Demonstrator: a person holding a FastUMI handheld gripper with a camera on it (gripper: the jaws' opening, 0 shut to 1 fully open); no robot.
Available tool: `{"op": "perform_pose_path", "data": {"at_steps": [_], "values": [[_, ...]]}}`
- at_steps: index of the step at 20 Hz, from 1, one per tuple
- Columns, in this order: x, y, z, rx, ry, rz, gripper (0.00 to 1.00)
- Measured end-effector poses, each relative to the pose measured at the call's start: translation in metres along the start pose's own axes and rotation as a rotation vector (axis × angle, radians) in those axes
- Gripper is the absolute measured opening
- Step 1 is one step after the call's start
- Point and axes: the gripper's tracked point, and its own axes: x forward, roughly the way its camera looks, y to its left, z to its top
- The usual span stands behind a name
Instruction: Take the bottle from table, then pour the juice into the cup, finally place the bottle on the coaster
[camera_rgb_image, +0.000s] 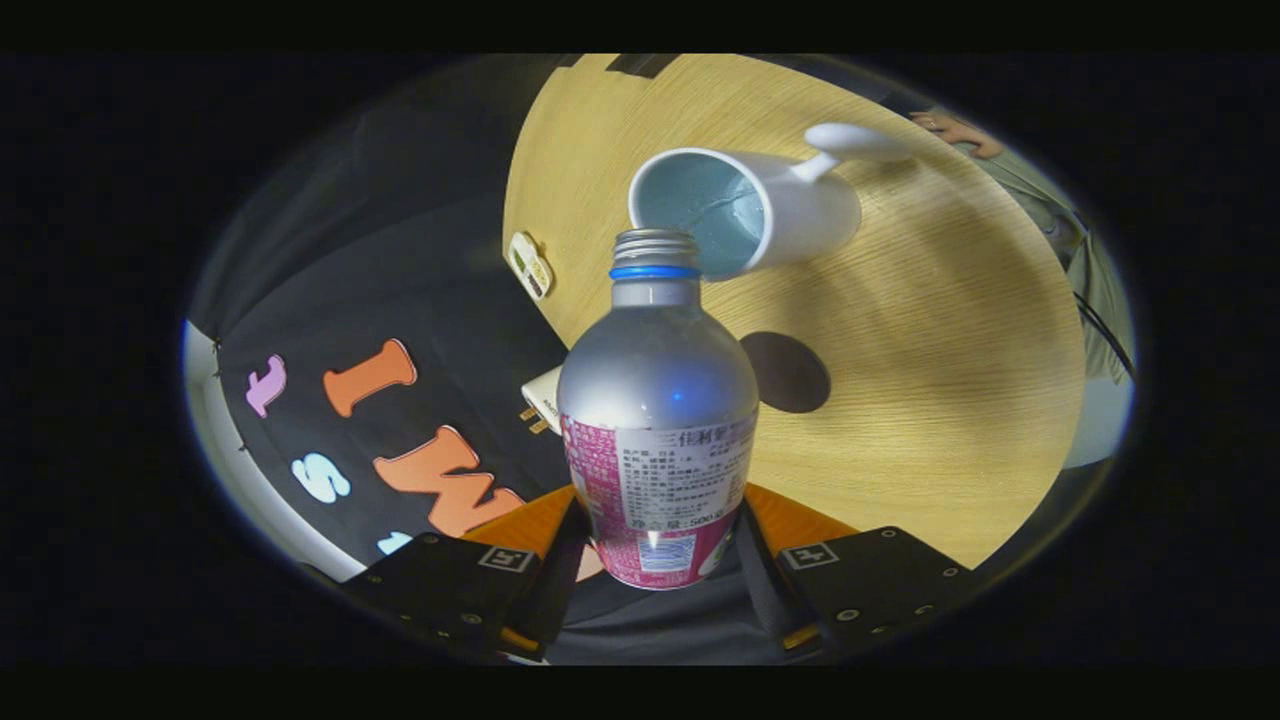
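Observation:
My gripper (655, 525) is shut on a silver bottle (655, 400) with a pink label, one finger pressing on each side of its lower body. The bottle is uncapped, with a blue ring below its threaded mouth. It is tipped so the mouth sits at the rim of a white cup (745, 205). The cup has a pale blue inside and a handle pointing away from me. A thin stream of liquid shows inside the cup. A dark round coaster (790, 372) lies on the wooden table (950, 400), beside the bottle's shoulder and nearer to me than the cup.
A small white card (530, 265) lies at the table's edge beside the cup. Another pale object (540, 395) sits at the edge behind the bottle. A person's hand (960, 130) and sleeve rest beyond the cup at the table's far side.

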Motion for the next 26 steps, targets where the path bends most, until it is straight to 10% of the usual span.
{"op": "perform_pose_path", "data": {"at_steps": [26], "values": [[0.007, 0.004, 0.009, 0.124, -0.012, -0.014, 0.74]]}}
